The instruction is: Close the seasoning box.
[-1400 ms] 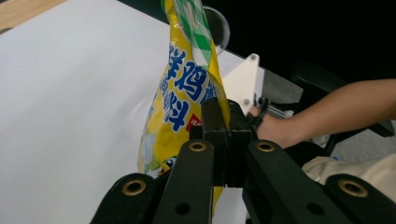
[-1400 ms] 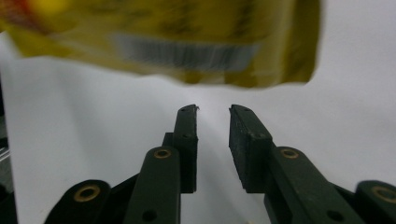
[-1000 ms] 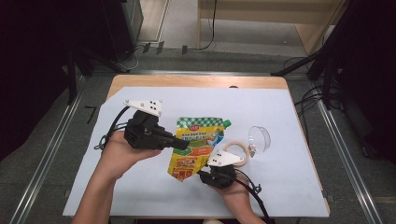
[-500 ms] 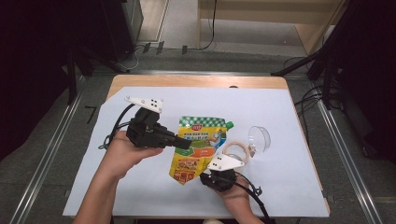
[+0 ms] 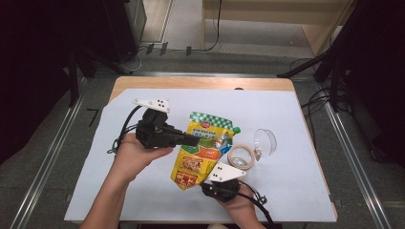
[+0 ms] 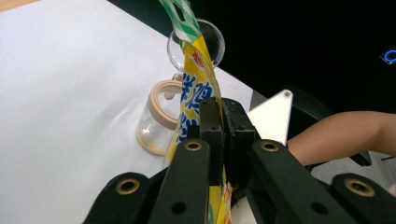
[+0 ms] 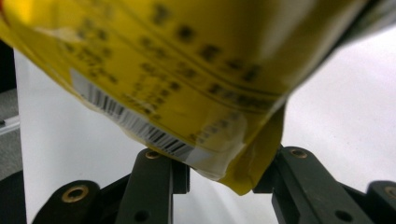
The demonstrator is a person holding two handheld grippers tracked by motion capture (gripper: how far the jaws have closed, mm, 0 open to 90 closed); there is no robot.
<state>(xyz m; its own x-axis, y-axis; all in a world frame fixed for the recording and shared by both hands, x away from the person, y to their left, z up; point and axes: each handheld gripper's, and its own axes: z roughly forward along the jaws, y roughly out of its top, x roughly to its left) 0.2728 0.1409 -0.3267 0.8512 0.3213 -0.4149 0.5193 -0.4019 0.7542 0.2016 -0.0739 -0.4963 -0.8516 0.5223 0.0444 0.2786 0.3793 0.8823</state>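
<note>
**Yellow pouch held between both tongs**

Over the middle of the table (image 5: 296, 124), I hold a yellow pouch (image 5: 203, 150) between my two tongs. My left tongs (image 5: 193, 140) reach in from the left and are clamped on the pouch's left edge, about halfway up; in the left gripper view the two jaws stand pressed together with the thin yellow film (image 6: 198, 100) pinched between them. My right tongs (image 5: 210, 183) sit at the pouch's lower right corner, near the table's front edge. In the right gripper view the jaws stand apart with the pouch's bottom corner (image 7: 224, 158) hanging between them, and I cannot tell whether either jaw touches it. A barcode strip runs along that lower edge. The pouch has a green checked top and a spout at its upper right corner.

Just right of the pouch, a small glass jar (image 5: 241, 156) with a tan rim lies on its side on the white cover. Its clear hinged lid (image 5: 264, 142) stands swung open beside it, farther right.
</note>
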